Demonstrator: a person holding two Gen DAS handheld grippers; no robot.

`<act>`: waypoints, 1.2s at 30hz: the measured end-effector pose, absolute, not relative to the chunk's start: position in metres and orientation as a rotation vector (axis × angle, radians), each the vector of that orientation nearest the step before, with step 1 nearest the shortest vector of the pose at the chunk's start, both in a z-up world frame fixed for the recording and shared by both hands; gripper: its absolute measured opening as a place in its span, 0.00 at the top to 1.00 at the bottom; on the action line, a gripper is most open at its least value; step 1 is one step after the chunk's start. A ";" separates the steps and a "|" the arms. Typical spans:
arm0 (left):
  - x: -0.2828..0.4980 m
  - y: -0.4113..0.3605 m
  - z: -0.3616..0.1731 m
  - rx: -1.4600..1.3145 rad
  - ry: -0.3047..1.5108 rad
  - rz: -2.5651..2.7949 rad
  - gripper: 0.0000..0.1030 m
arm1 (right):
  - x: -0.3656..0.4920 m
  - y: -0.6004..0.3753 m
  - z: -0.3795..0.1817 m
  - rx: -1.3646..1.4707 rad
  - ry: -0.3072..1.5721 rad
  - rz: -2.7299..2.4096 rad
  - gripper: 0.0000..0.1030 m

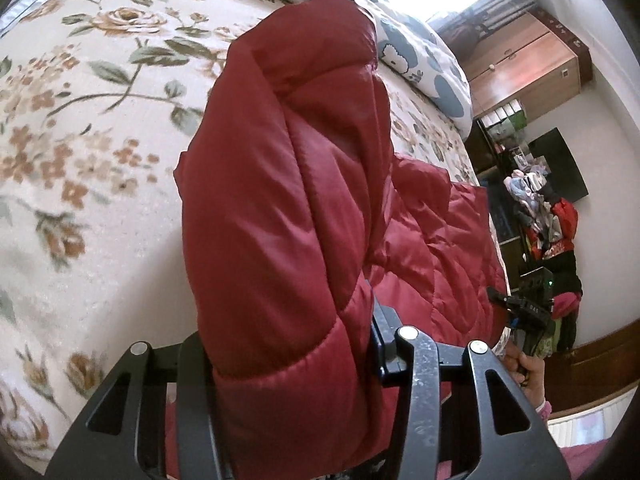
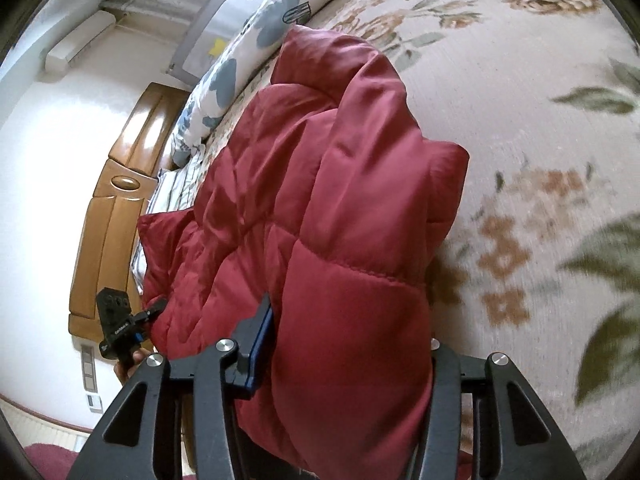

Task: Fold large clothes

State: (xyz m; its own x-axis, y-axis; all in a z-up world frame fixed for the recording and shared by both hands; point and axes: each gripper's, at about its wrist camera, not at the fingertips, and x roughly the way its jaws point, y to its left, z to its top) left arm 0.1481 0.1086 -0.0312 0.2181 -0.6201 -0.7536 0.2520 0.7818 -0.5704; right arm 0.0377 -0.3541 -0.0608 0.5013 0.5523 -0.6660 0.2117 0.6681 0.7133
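A red quilted puffer jacket (image 1: 288,184) lies on the floral bedspread (image 1: 80,140). My left gripper (image 1: 288,344) is shut on a thick padded fold of the jacket, which bulges up between the jaws and hides the fingertips. My right gripper (image 2: 344,344) is shut on another padded fold of the same jacket (image 2: 320,184); its left blue-edged finger (image 2: 260,332) shows against the fabric. The right gripper (image 1: 524,308) also shows at the right of the left wrist view, and the left gripper (image 2: 120,328) at the left of the right wrist view.
A blue-and-white patterned duvet (image 1: 420,48) lies along the far side of the bed. A wooden headboard (image 2: 116,200) stands by the white wall. A wooden cabinet (image 1: 520,60) and a pile of clothes (image 1: 548,220) stand past the bed's edge.
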 end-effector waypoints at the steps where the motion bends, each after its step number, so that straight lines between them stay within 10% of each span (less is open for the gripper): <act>1: 0.146 0.110 -0.033 -0.359 1.211 -0.617 0.57 | 0.037 -0.352 -0.061 0.846 1.056 0.239 0.53; 21: 0.146 0.105 -0.044 -0.240 1.174 -0.413 0.20 | 0.030 -0.356 -0.075 0.757 1.086 0.137 0.12; 36: 0.150 0.107 -0.036 -0.098 1.135 -0.339 0.10 | 0.050 -0.349 -0.047 0.589 1.039 0.059 0.08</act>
